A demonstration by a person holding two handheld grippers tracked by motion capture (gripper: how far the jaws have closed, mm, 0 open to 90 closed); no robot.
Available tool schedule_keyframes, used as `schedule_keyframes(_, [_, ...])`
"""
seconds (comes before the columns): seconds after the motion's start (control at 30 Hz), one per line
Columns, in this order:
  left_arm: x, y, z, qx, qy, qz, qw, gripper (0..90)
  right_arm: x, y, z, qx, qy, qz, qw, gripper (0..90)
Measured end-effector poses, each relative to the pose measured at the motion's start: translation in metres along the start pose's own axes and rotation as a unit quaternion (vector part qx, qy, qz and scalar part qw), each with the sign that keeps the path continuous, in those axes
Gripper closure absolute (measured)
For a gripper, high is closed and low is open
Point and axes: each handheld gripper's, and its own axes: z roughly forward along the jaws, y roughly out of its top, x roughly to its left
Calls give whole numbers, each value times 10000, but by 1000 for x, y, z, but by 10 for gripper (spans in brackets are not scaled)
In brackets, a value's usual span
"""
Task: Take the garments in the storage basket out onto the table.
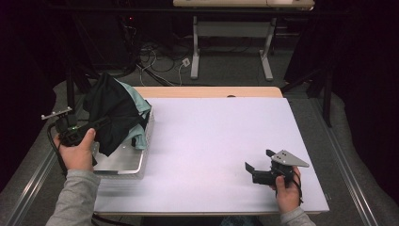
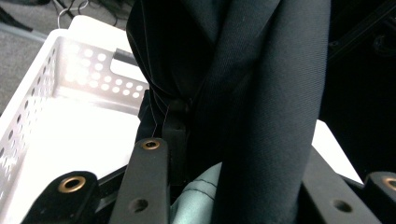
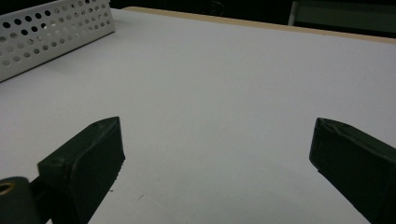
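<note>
left gripper [image 1: 101,123] clenched on bunched black fabric garment [image 1: 113,110], hiding its fingertips and most of the white perforated basket [image 1: 123,162]; right gripper [image 1: 259,162] released.

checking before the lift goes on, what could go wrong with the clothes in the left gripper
The left gripper is shut on a bunch of dark garment, so the loose folds could slip out. The pale green garment drapes over the wall of the white basket and may snag or drag along.
</note>
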Motion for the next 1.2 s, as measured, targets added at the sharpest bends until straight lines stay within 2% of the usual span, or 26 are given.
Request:
schedule_keyframes(0.23, [-8,4,-11,-250,-152,106,9995,672,0,0,-2,-7,-35,72,10000,27])
schedule_keyframes(0.53, [-17,3,-21,-426,-265,203,9985,674,1,0,-3,22,-78,86,9999,27])
schedule_keyframes(0.63, [-17,1,-23,-453,-340,259,9981,674,1,0,-3,10,-88,90,9999,27])
schedule_keyframes(0.73, [-18,-1,-23,-493,-395,191,9978,674,1,-1,-3,-3,-90,85,9999,27])
schedule_keyframes(1.07, [-22,-4,-25,-519,-494,211,9972,676,1,0,-4,-29,-111,99,9999,27])
schedule_keyframes(1.2, [-27,-4,-25,-523,-556,292,9967,676,0,0,-5,-60,-138,91,9998,27])
